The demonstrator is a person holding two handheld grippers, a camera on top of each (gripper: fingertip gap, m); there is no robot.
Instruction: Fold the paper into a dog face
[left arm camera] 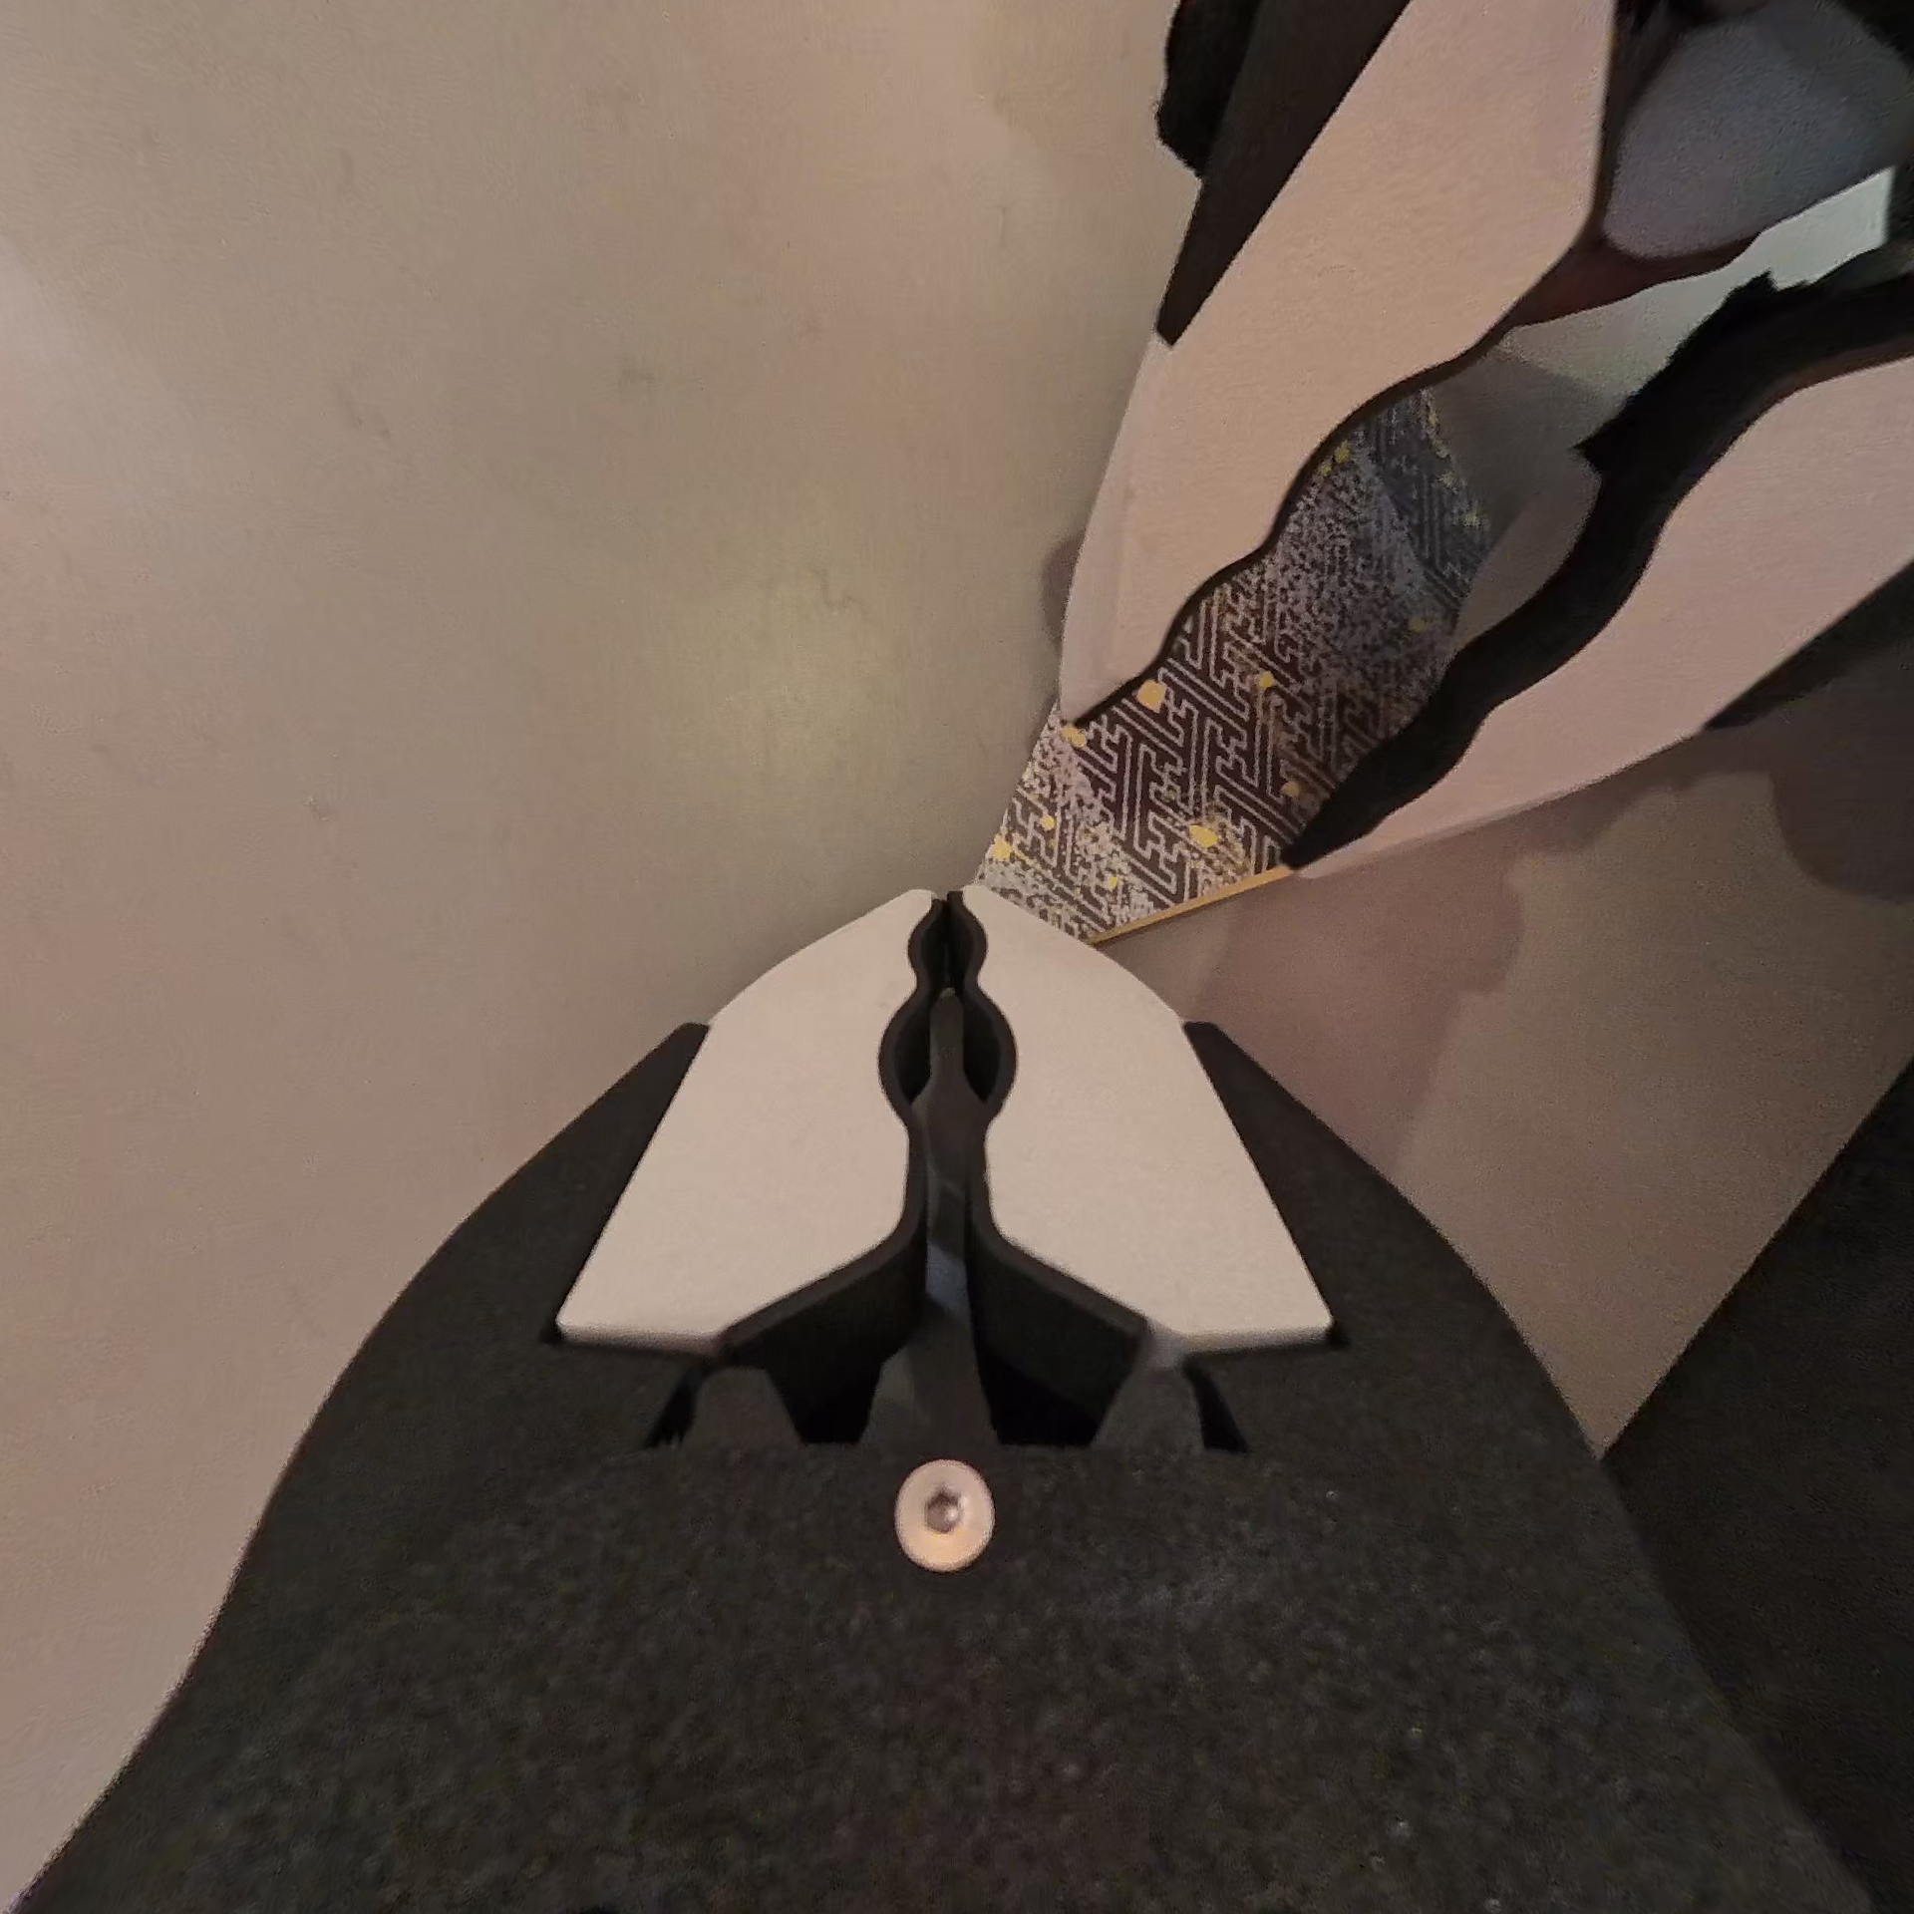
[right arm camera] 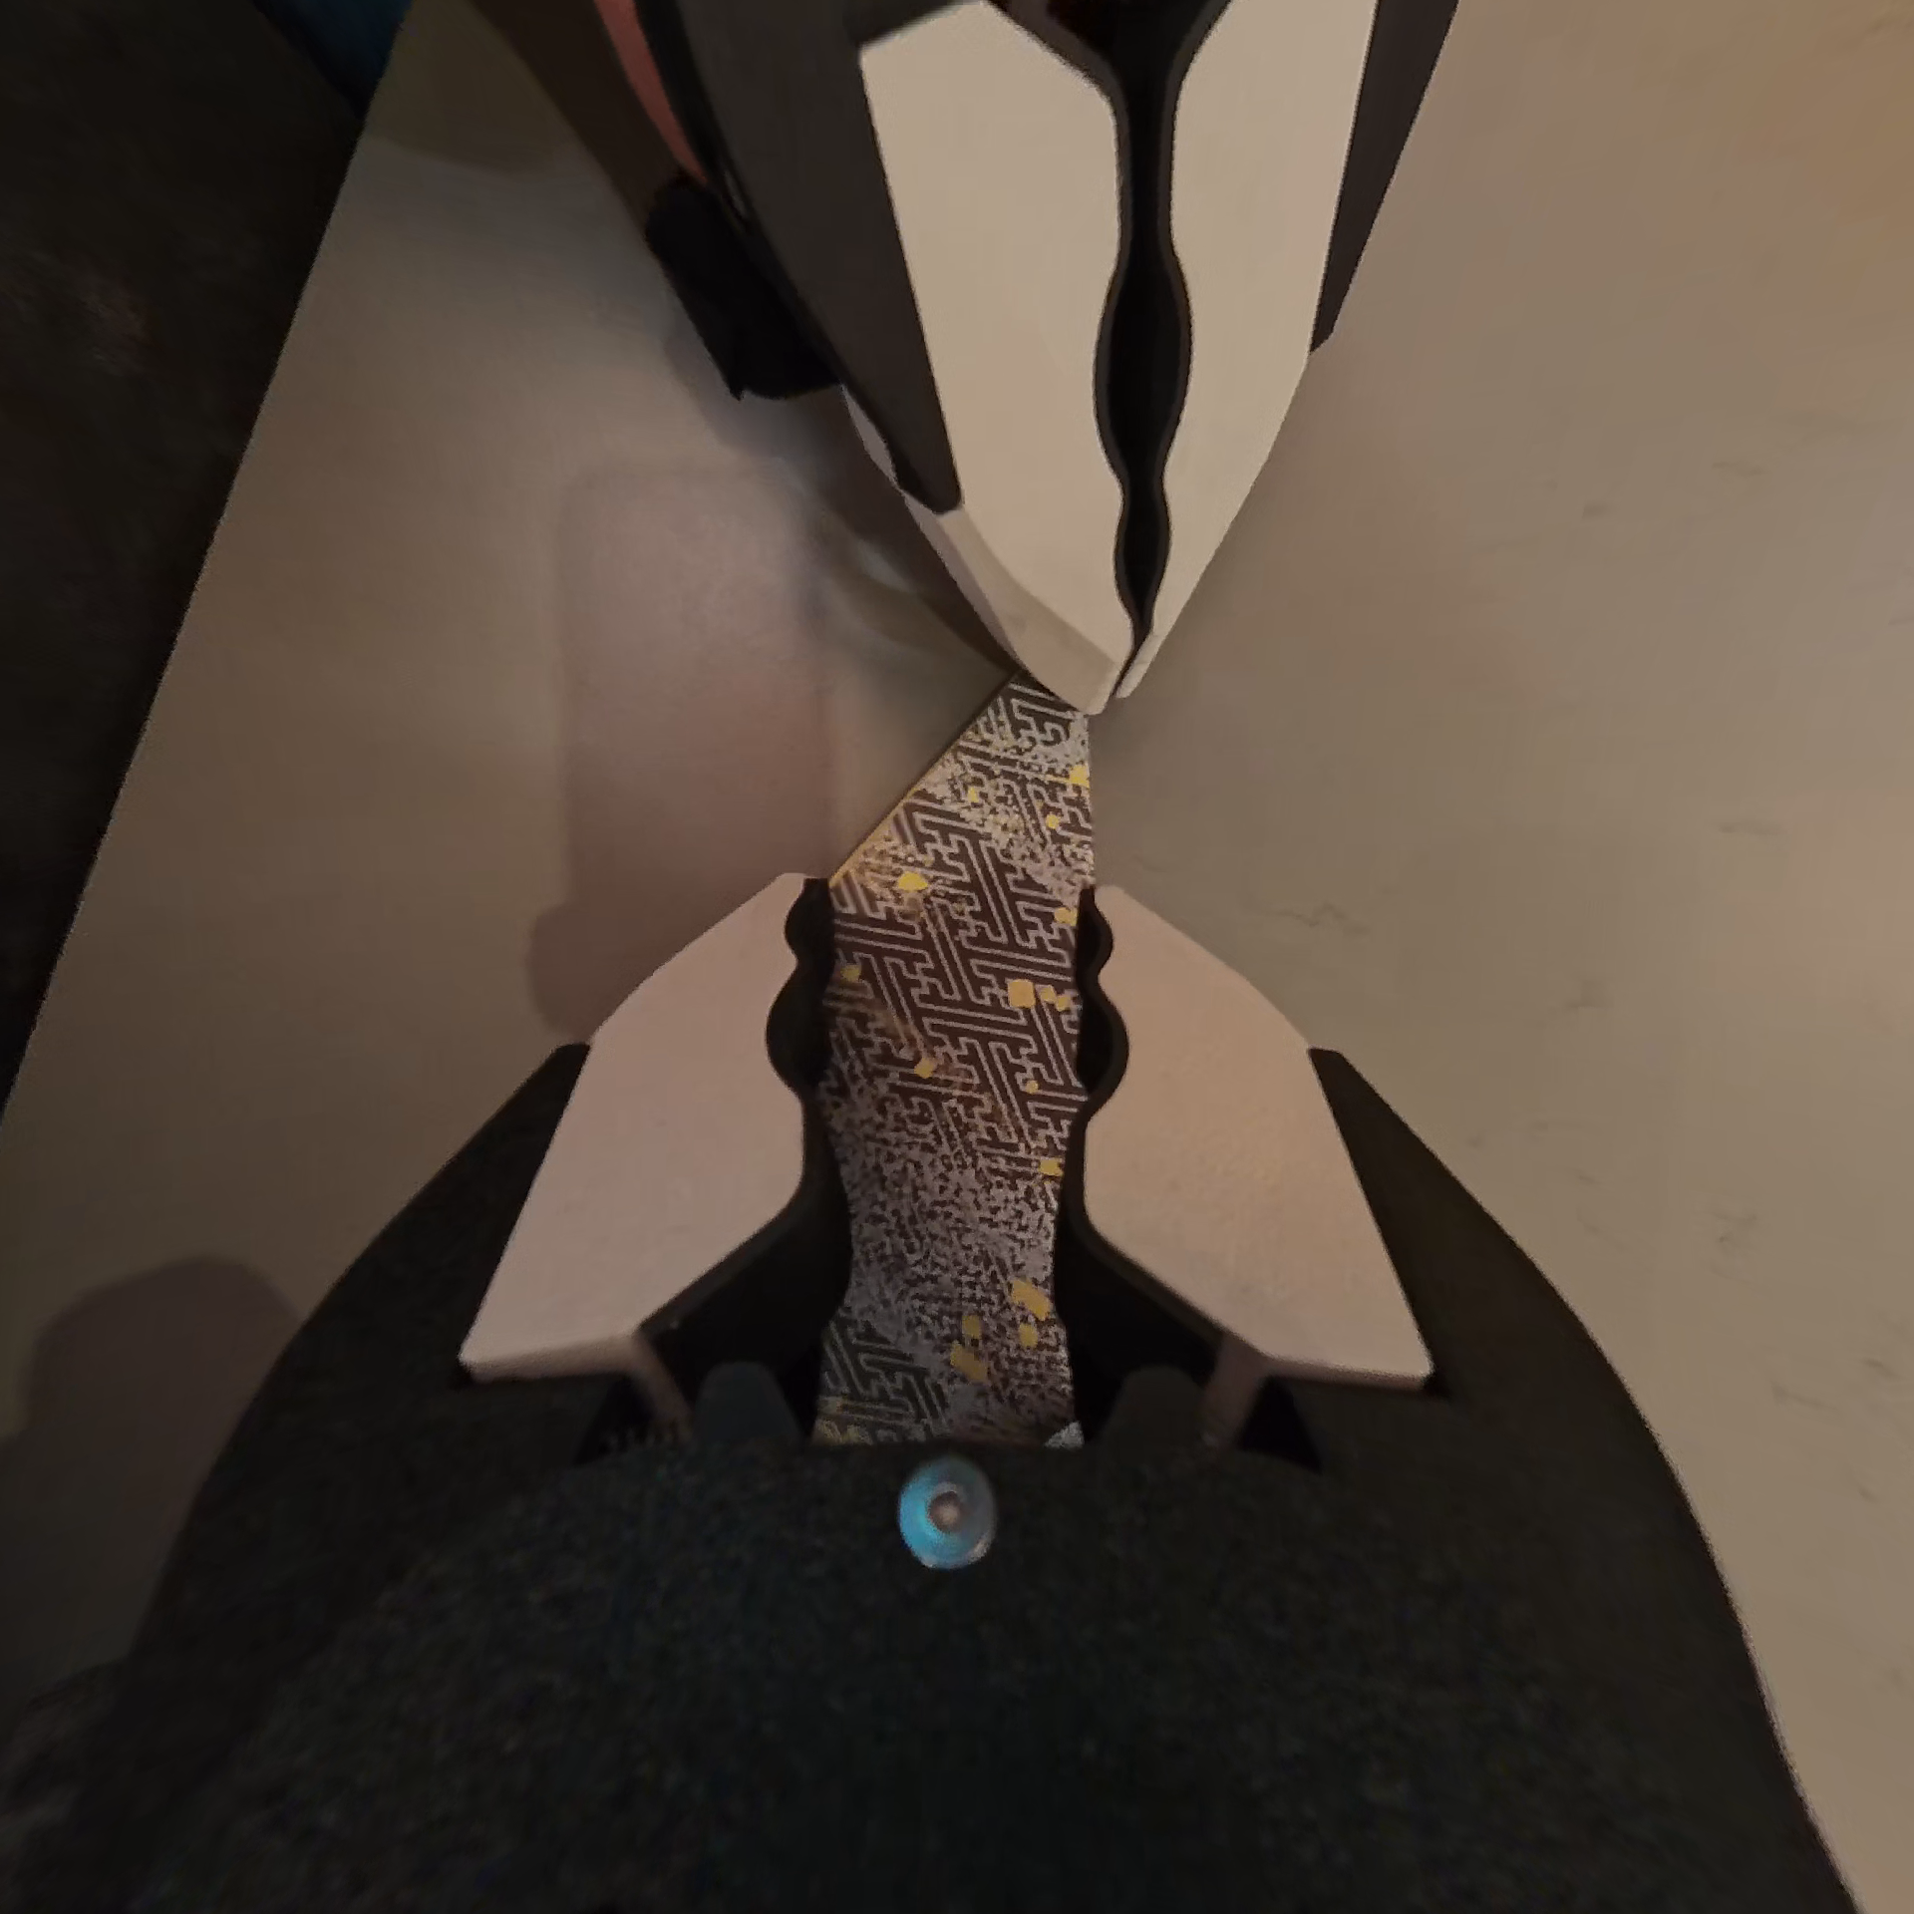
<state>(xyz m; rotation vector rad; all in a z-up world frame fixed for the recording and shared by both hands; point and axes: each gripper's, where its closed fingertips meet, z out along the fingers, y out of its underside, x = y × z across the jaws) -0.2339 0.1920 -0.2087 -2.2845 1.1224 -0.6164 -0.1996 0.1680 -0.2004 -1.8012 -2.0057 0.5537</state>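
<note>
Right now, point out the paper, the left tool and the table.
paper (right arm camera: pixel 953 1046), right wrist view, patterned middle.
left tool (left arm camera: pixel 948 906), left wrist view, between its closed tips.
table (left arm camera: pixel 466 518), left wrist view, bare top.

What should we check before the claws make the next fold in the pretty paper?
1. Left claw shut, tip at the corner of the paper: ok. Whether it pinches the corner: cannot tell.
2. Right claw open, fingers either side of the paper: ok.
3. Right claw touching the paper: cannot tell.
4. Paper lying on the table, patterned side up: ok.
5. Paper's near end in view: not ok, hidden under the right claw's body.
6. Fold line lined up: cannot tell, too little paper shows.
</note>
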